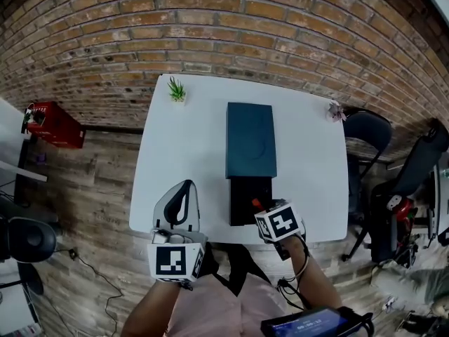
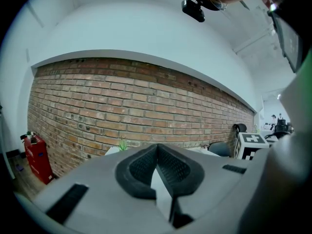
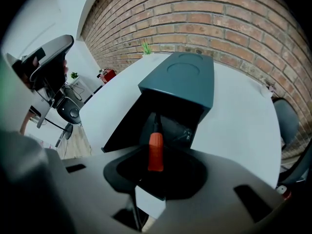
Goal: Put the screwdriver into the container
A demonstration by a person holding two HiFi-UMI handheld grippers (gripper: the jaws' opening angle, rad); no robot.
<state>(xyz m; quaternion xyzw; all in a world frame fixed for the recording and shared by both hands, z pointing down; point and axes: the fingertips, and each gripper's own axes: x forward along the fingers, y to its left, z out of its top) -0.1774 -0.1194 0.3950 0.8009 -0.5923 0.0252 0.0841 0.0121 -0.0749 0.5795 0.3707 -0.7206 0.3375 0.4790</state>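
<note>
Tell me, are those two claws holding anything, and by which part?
The right gripper holds a screwdriver by its orange handle, with the shaft pointing toward the dark container. The left gripper has its jaws together and holds nothing.

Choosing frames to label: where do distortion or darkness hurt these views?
Head view: fisheye bends the brick wall into arcs. Right gripper view: the container is dark inside, nearly swallowing the shaft of the screwdriver. Left gripper view: corners black, wall bowed.
</note>
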